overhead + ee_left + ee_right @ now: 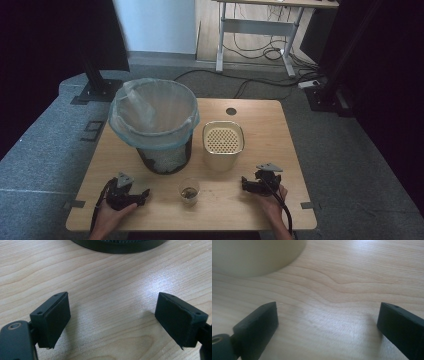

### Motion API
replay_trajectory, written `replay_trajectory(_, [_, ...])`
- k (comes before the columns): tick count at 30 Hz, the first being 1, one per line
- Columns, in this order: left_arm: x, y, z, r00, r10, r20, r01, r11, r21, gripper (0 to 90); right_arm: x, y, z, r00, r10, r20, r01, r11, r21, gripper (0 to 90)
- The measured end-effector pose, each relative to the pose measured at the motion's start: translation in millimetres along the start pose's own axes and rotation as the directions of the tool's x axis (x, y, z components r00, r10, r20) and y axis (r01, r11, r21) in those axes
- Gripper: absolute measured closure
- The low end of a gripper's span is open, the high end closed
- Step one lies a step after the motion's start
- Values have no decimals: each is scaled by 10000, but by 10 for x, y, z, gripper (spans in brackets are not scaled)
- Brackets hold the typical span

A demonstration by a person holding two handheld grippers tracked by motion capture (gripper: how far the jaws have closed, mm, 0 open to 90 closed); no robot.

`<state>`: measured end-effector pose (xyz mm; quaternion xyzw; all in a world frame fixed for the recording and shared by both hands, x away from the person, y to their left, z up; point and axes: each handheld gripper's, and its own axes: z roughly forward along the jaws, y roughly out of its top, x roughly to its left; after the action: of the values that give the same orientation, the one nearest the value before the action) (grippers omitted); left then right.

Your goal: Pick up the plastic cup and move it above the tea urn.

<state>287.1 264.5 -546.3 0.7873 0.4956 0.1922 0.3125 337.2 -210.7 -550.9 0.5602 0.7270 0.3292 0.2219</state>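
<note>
A black mesh waste bin (154, 125) lined with a pale plastic bag stands at the table's left centre. Right of it sits a cream container (223, 143) with a perforated top. A small clear cup (189, 190) with dark bits in it stands near the front edge, between the two grippers. My left gripper (141, 196) rests on the table at the front left, open, nothing between its jaws; the bin's base (117, 246) lies just ahead. My right gripper (246, 184) rests at the front right, open and empty, the cream container (254, 255) ahead to its left.
The wooden table (260, 120) has a round cable hole (230, 111) near its far edge. Grey carpet surrounds it, with a desk frame (255, 35) and cables on the floor beyond. Dark panels stand at both sides.
</note>
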Motion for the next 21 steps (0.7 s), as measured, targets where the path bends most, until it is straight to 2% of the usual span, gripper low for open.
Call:
replay_trajectory(2, [-5, 3, 4, 10000, -49, -44, 49, 10000, 4, 122, -4, 7, -84, 9992, 108, -379, -119, 9995, -300, 54])
replay_trajectory(3, [-5, 3, 4, 10000, -49, -44, 49, 10000, 4, 118, -4, 7, -84, 9992, 108, -379, -119, 9995, -300, 54])
replay_trajectory(4, [-18, 12, 14, 9998, -131, -132, 131, 9999, 22, 112, 0, 8, -177, 9940, 247, -1066, -334, 9962, -803, 82])
replay_trajectory(5, [-18, 12, 14, 9998, -131, -132, 131, 9999, 22, 105, 0, 8, -177, 9940, 247, -1066, -334, 9962, -803, 82])
replay_trajectory(6, [-25, 25, 29, 9997, -176, -173, 176, 9998, 41, 99, 66, 12, -245, 9916, -89, -1290, -58, 9935, -1133, 83])
replay_trajectory(7, [-24, 34, 36, 9997, -159, -167, 160, 9998, 69, 93, 114, 14, -274, 9897, -274, -1405, 99, 9923, -1236, 85])
replay_trajectory(8, [-20, 42, 43, 9998, -137, -149, 139, 9999, 81, 89, 164, 15, -305, 9854, -382, -1656, 155, 9905, -1364, 93])
replay_trajectory(9, [-20, 42, 43, 9998, -137, -149, 139, 9999, 81, 85, 164, 15, -305, 9854, -382, -1656, 155, 9905, -1364, 93])
replay_trajectory(10, [-18, 46, 47, 9998, -134, -143, 135, 9999, 86, 85, 283, 5, -380, 9733, -588, -2221, 210, 9854, -1689, 113])
replay_trajectory(11, [-19, 46, 47, 9998, -131, -146, 132, 9999, 87, 85, 283, 5, -380, 9733, -588, -2221, 210, 9854, -1689, 113])
replay_trajectory(12, [-26, 30, 32, 9996, -180, -196, 181, 9998, 63, 88, 423, -25, -443, 9576, -803, -2768, 276, 9816, -1892, 126])
replay_trajectory(13, [-26, 30, 32, 9996, -180, -196, 181, 9998, 63, 92, 423, -25, -443, 9576, -803, -2768, 276, 9816, -1892, 126])
replay_trajectory(14, [-30, 23, 26, 9996, -207, -207, 208, 9998, 63, 92, 560, -59, -484, 9373, -978, -3345, 319, 9798, -1972, 132])
replay_trajectory(16, [-36, 14, 17, 9995, -214, -230, 216, 9998, 55, 94, 690, -91, -512, 9198, -1225, -3728, 449, 9766, -2101, 134])
replay_trajectory(18, [-34, 15, 19, 9996, -198, -214, 200, 9998, 60, 93, 860, -124, -534, 8988, -1725, -4030, 832, 9698, -2294, 137])
replay_trajectory(19, [-31, 18, 21, 9996, -177, -202, 178, 9998, 68, 91, 961, -132, -529, 8838, -1969, -4245, 998, 9656, -2400, 138])
replay_trajectory(21, [-29, 25, 29, 9997, -173, -183, 174, 9998, 77, 87, 1115, -121, -493, 8600, -2347, -4531, 1298, 9594, -2506, 139])
